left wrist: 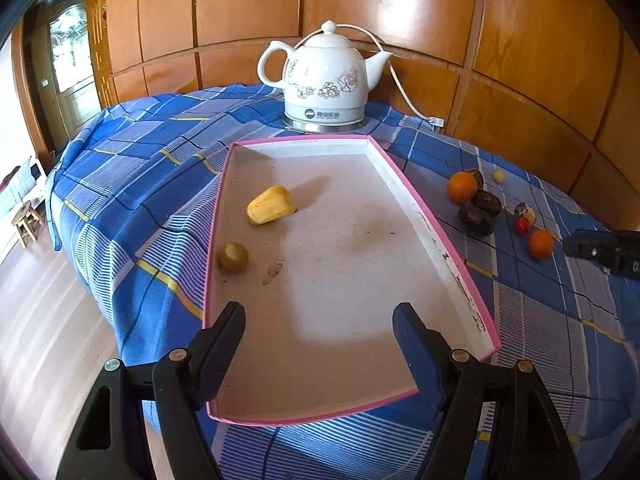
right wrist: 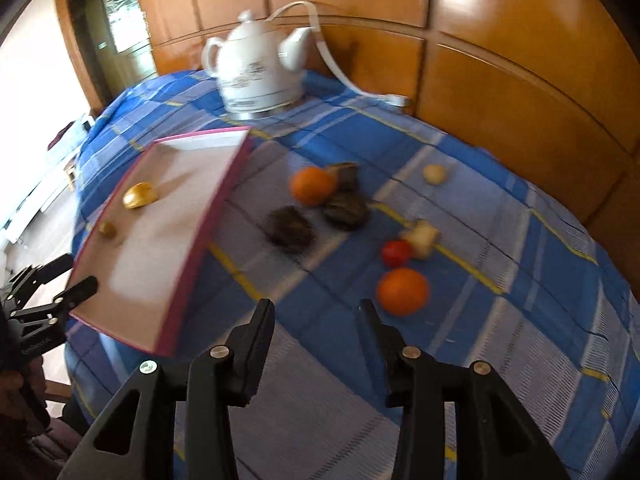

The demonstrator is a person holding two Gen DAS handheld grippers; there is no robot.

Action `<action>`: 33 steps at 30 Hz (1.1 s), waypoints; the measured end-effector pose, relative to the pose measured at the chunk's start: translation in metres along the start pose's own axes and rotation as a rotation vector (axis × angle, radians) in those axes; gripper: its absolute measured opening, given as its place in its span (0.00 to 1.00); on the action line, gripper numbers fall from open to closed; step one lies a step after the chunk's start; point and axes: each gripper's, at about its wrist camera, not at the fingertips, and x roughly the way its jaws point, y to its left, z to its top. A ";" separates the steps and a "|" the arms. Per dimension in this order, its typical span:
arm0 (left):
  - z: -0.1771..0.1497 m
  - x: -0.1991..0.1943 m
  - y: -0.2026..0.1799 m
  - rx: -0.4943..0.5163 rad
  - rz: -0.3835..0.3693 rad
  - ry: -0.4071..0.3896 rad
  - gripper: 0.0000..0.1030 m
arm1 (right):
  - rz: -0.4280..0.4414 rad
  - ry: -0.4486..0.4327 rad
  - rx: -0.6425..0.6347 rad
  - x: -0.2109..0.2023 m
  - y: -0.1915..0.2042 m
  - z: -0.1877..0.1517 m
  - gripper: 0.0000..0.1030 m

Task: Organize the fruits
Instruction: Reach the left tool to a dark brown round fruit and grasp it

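A pink-rimmed white tray point(left wrist: 404, 184) point(right wrist: 208, 216) lies on the blue checked cloth. In it are a yellow fruit piece point(left wrist: 271, 210) point(right wrist: 140, 195) and a small brown-green fruit point(left wrist: 233, 257) point(right wrist: 108, 229). My left gripper point(left wrist: 320, 320) is open and empty over the tray's near end; it also shows in the right wrist view point(right wrist: 76, 276). To the right of the tray lie two oranges point(right wrist: 403, 291) point(right wrist: 312, 185), dark wrinkled fruits point(right wrist: 290, 226), a red fruit point(right wrist: 396, 252) and pale pieces point(right wrist: 420, 236). My right gripper point(right wrist: 318, 316) is open and empty, just short of the near orange.
A white ceramic electric kettle point(left wrist: 326, 80) point(right wrist: 256, 76) stands at the back of the table with its cord point(right wrist: 348, 76) trailing right. Wooden wall panels stand behind. The table edge drops to the floor on the left.
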 end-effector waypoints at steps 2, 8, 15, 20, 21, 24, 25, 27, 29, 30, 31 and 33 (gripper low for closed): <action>0.000 0.000 -0.003 0.010 -0.003 0.001 0.75 | -0.026 0.000 0.027 -0.002 -0.016 -0.002 0.42; 0.004 0.000 -0.017 0.056 -0.022 -0.001 0.74 | -0.096 -0.006 0.118 -0.006 -0.065 -0.011 0.42; 0.022 -0.002 -0.046 0.153 -0.072 -0.015 0.74 | -0.105 0.005 0.317 0.002 -0.117 -0.034 0.42; 0.047 0.003 -0.081 0.244 -0.147 -0.005 0.74 | -0.109 -0.004 0.375 -0.003 -0.129 -0.035 0.42; 0.052 0.007 -0.089 0.259 -0.169 0.006 0.74 | -0.104 -0.005 0.382 -0.004 -0.130 -0.035 0.42; 0.066 0.023 -0.109 0.291 -0.204 0.050 0.75 | -0.089 -0.011 0.395 -0.008 -0.130 -0.035 0.42; 0.069 0.028 -0.115 0.298 -0.206 0.058 0.74 | -0.084 -0.013 0.397 -0.008 -0.130 -0.034 0.42; 0.077 0.040 -0.129 0.318 -0.206 0.075 0.74 | -0.074 -0.021 0.402 -0.011 -0.129 -0.031 0.42; 0.083 0.053 -0.140 0.337 -0.203 0.093 0.75 | -0.062 -0.036 0.404 -0.014 -0.129 -0.029 0.42; 0.085 0.058 -0.145 0.342 -0.201 0.103 0.75 | -0.061 -0.040 0.404 -0.015 -0.129 -0.029 0.42; 0.086 0.064 -0.150 0.349 -0.204 0.116 0.75 | -0.060 -0.043 0.405 -0.016 -0.130 -0.028 0.42; 0.087 0.075 -0.158 0.366 -0.199 0.133 0.75 | -0.057 -0.042 0.407 -0.016 -0.132 -0.027 0.43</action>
